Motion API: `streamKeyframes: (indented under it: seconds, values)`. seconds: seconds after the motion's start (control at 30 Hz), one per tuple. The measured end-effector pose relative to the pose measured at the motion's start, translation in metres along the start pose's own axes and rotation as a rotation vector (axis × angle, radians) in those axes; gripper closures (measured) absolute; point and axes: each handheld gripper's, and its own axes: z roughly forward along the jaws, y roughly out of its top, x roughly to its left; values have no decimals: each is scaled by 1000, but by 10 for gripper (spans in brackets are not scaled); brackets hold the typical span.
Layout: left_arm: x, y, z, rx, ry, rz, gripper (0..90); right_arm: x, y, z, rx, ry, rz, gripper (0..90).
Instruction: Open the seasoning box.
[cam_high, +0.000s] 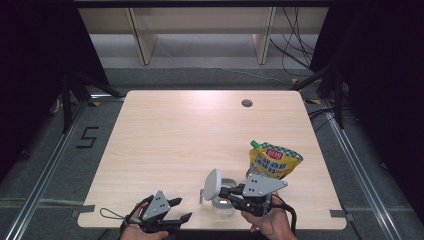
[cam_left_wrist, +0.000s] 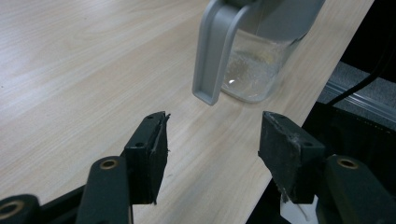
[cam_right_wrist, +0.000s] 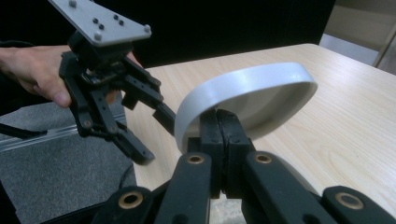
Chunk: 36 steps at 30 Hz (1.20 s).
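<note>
Here I counted one clear jar (cam_high: 223, 205) with one grey lid (cam_high: 212, 184), near the front edge of the table (cam_high: 175, 130). The lid stood swung up on edge, its hollow side facing right in the high view, and a grey handle (cam_left_wrist: 212, 51) ran down the jar's side. The jar stood upright; whether anything was in it I could not tell. My right gripper (cam_right_wrist: 219, 140) had its jaws pinched shut on the lid's rim. My left gripper (cam_left_wrist: 212, 149) stood just left of the jar, jaws wide with nothing between them. One yellow pouch (cam_high: 274, 161) lay behind, spout pointing away.
</note>
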Motion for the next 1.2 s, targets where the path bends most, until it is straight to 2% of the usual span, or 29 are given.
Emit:
streamKeyframes:
  seconds: [0.07, 0.1, 0.13, 0.17, 0.27, 0.37, 0.4, 0.43, 0.5, 0.53, 0.6, 0.67, 0.7, 0.8, 0.83, 0.87, 0.9, 0.97, 1.0, 1.03, 1.07, 1.1, 1.13, 1.17, 1.2]
  values:
    - [0, 0, 0, 6, -4, 11, 411, 1, 1, 1, 0, 0, 1, 900]
    - [0, 0, 0, -2, -2, 10, 407, -1, 2, 2, 7, 10, -39, 900]
    - [0, 0, 0, -2, -2, 10, 404, 0, 2, 3, -4, 0, -15, 900]
    - [1, 0, 0, -5, -6, -1, 401, 0, 2, 2, -1, -1, -21, 900]
    - [2, 1, -1, 3, 0, 9, 402, 0, 2, 3, 4, 16, 0, 900]
    - [1, 1, -1, 2, -3, 4, 400, 0, 2, 5, 11, 26, -4, 900]
    - [1, 1, -1, 1, -5, 3, 400, 1, 2, 6, 4, 13, -9, 900]
    - [1, 0, 0, -6, -6, 1, 399, 4, 2, 6, 5, 11, 19, 900]
    - [1, -1, 0, -7, 0, -3, 389, 0, 2, 2, 7, 20, -17, 900]
    - [3, -1, -1, 8, 7, 9, 383, 1, 1, 1, -4, 7, 1, 897]
    - [3, -2, 1, -8, 6, -13, 363, -2, -1, -5, 5, 18, 1, 873]
    - [4, -3, 1, -4, 10, -15, 354, -3, -2, -8, 5, 21, -9, 855]
    - [6, -3, 0, 11, 26, 6, 333, -5, -9, -18, 3, 14, -23, 827]
    - [4, -5, 3, -7, 29, -12, 305, -8, -15, -27, 6, -2, 1, 790]
    - [4, -5, 3, 6, 45, -2, 272, -13, -23, -39, 9, -15, 8, 759]
    - [4, -5, 3, 6, 45, -2, 253, -13, -23, -39, 9, -15, 8, 759]
    - [3, -5, 3, -4, 62, -24, 242, -16, -28, -49, 3, -28, 9, 736]
    - [5, -4, 1, 7, 73, -10, 238, -16, -31, -55, 18, -32, 25, 721]
    - [4, -4, 2, -10, 68, -26, 238, -19, -34, -60, 17, -59, 19, 705]
    - [4, -4, 2, -20, 74, -30, 224, -20, -40, -72, 17, -77, 47, 675]
    - [4, -4, 2, -22, 77, -28, 224, -22, -42, -75, 8, -102, 41, 670]
    - [4, -4, 2, -21, 78, -25, 224, -22, -42, -75, 8, -102, 41, 670]
    - [3, -4, 1, -18, 79, -22, 224, -25, -44, -80, 31, -113, 34, 660]
    - [3, -4, 2, -20, 78, -20, 224, -29, -51, -91, 39, -161, 57, 642]
    - [2, -4, 3, -20, 84, -18, 224, -31, -53, -95, 41, -162, 60, 633]
